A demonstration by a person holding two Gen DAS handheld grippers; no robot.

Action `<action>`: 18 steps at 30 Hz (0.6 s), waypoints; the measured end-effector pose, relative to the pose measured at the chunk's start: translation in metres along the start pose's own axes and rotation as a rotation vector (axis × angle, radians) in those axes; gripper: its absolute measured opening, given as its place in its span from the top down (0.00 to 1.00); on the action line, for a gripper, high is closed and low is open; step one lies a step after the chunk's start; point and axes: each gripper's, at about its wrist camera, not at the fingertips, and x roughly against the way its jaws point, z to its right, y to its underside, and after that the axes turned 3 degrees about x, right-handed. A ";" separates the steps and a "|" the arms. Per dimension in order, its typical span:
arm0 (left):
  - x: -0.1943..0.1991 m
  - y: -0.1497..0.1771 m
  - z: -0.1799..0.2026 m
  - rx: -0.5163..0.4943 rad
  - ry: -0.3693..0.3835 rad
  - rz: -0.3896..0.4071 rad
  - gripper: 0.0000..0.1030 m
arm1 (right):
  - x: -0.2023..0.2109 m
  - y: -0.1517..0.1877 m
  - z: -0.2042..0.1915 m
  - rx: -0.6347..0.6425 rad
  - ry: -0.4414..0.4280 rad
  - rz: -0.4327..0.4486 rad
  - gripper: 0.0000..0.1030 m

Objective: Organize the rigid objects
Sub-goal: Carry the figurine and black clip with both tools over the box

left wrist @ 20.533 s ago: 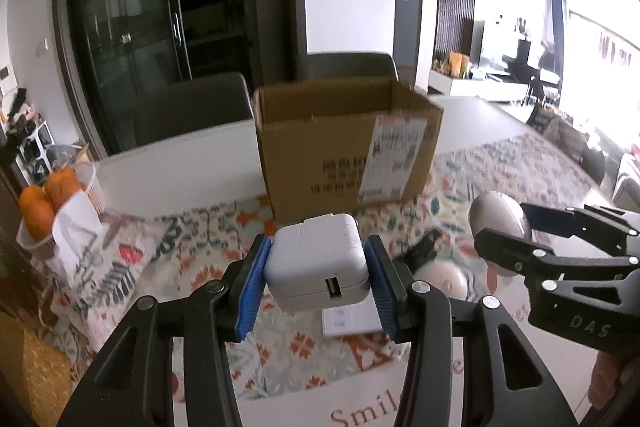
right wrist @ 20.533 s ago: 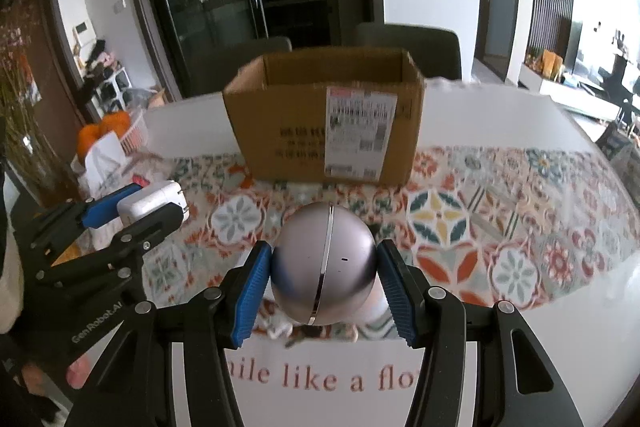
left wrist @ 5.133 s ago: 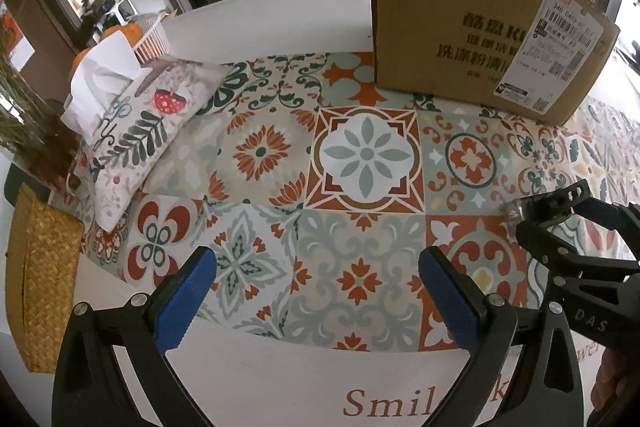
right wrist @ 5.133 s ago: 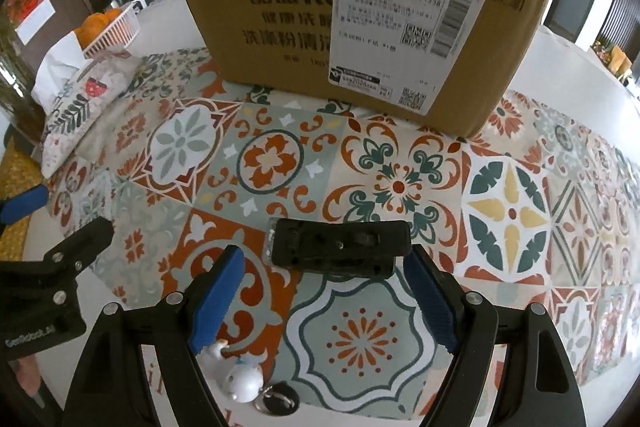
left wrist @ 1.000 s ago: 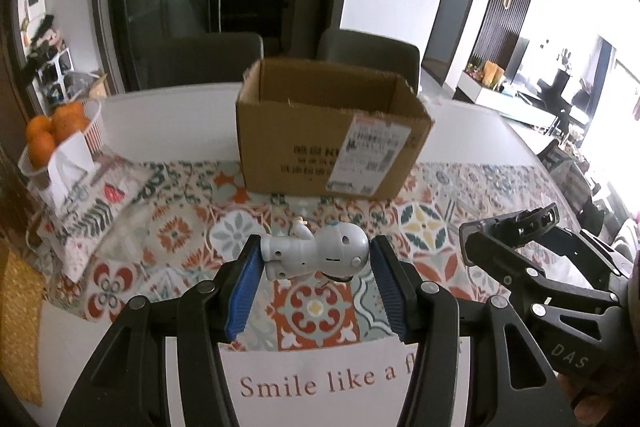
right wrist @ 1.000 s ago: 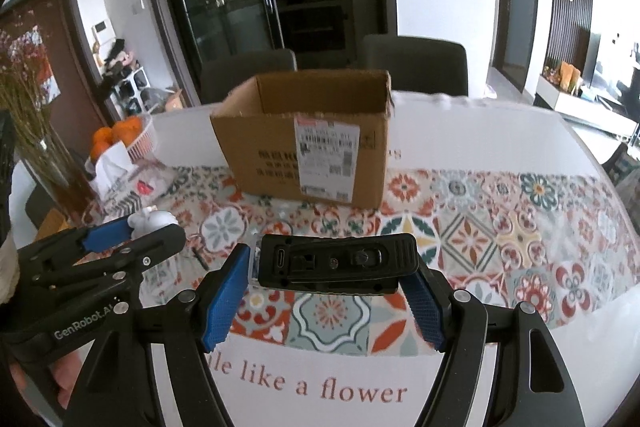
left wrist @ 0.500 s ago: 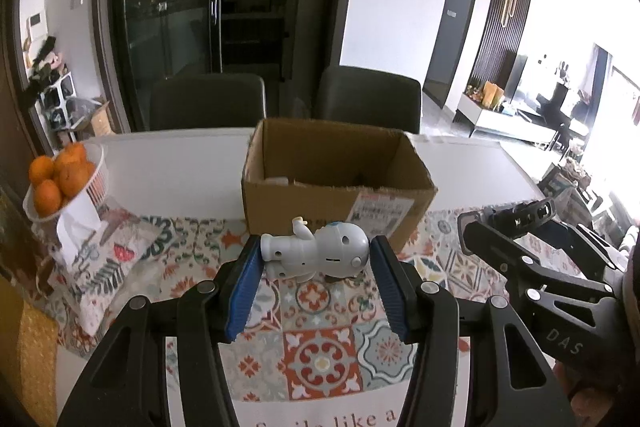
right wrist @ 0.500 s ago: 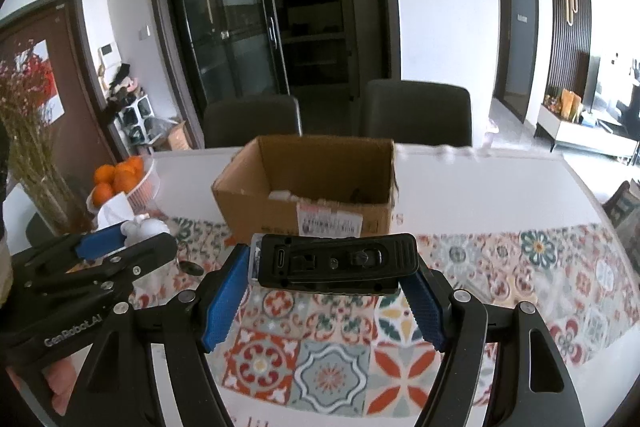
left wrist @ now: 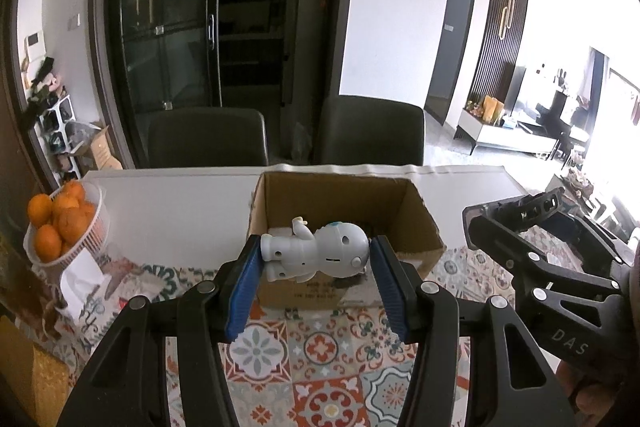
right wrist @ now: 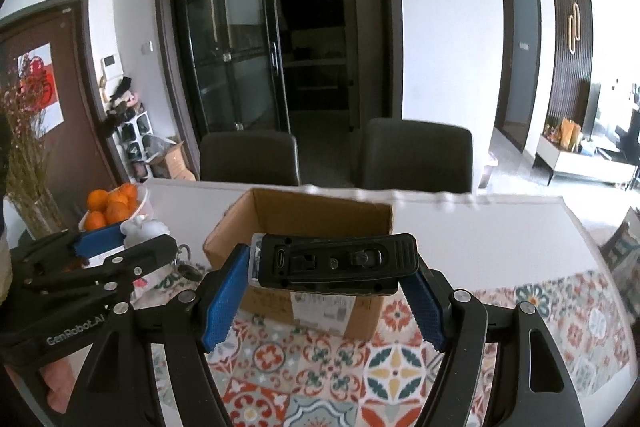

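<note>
My left gripper (left wrist: pixel 314 267) is shut on a white toy robot (left wrist: pixel 316 255), held sideways in the air just in front of the open cardboard box (left wrist: pixel 424 223). My right gripper (right wrist: pixel 328 287) is shut on a black rectangular device (right wrist: pixel 336 263), held level above the near side of the same box (right wrist: pixel 312 211). The box stands on a patterned table runner (left wrist: pixel 320 347). The right gripper shows at the right of the left wrist view (left wrist: pixel 532 231); the left gripper with the toy shows at the left of the right wrist view (right wrist: pixel 112 243). Items lie inside the box, mostly hidden.
A white basket of oranges (left wrist: pixel 60 223) stands at the table's left, with a tissue pack (left wrist: pixel 80 283) beside it. Two dark chairs (left wrist: pixel 208 139) stand behind the white table (left wrist: pixel 168 203). Dried branches in a vase (right wrist: pixel 28 155) are at far left.
Both grippers have risen and moved toward the box with their objects held; the box opening now shows more from above.
</note>
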 end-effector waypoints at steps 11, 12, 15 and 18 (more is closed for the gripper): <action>-0.024 -0.032 -0.002 -0.027 0.002 0.011 0.48 | -0.028 -0.030 0.005 0.014 0.002 0.015 0.29; -0.026 -0.036 -0.004 -0.030 0.001 0.010 0.48 | -0.031 -0.033 0.005 0.017 0.004 0.015 0.29; -0.036 -0.045 -0.006 -0.034 0.007 -0.001 0.48 | -0.041 -0.041 0.006 0.024 0.005 0.006 0.29; -0.048 -0.054 -0.007 -0.039 0.018 -0.022 0.48 | -0.053 -0.048 0.007 0.021 -0.001 -0.013 0.29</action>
